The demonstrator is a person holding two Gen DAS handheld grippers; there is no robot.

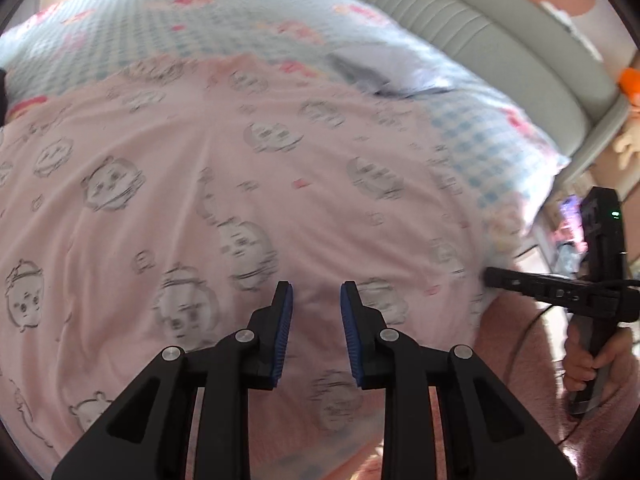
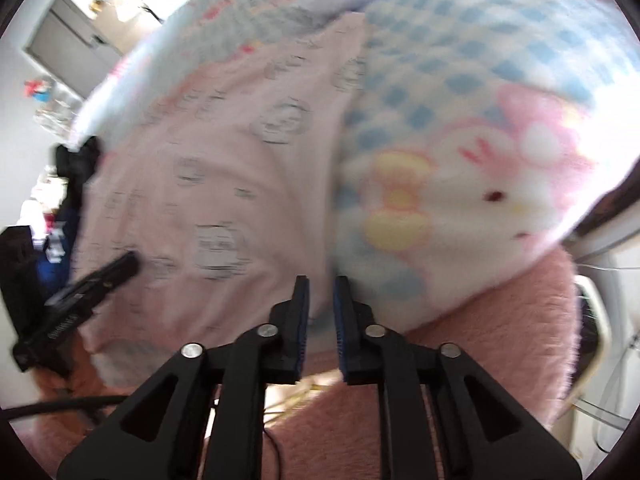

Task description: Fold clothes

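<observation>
Left wrist view: left gripper (image 1: 316, 292) hangs over the pink printed garment (image 1: 224, 184), its 2 jaws apart with nothing between the pads. Garment lies spread flat on the blue checked blanket (image 1: 132, 36). Right gripper (image 2: 321, 286) sits above the garment's edge where it meets the blanket (image 2: 460, 80); jaws narrowly parted, empty. Both views are motion-blurred.

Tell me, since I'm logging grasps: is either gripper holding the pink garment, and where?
Neither. The left gripper and the right gripper both hover open over the pink garment, with nothing between their pads.
</observation>
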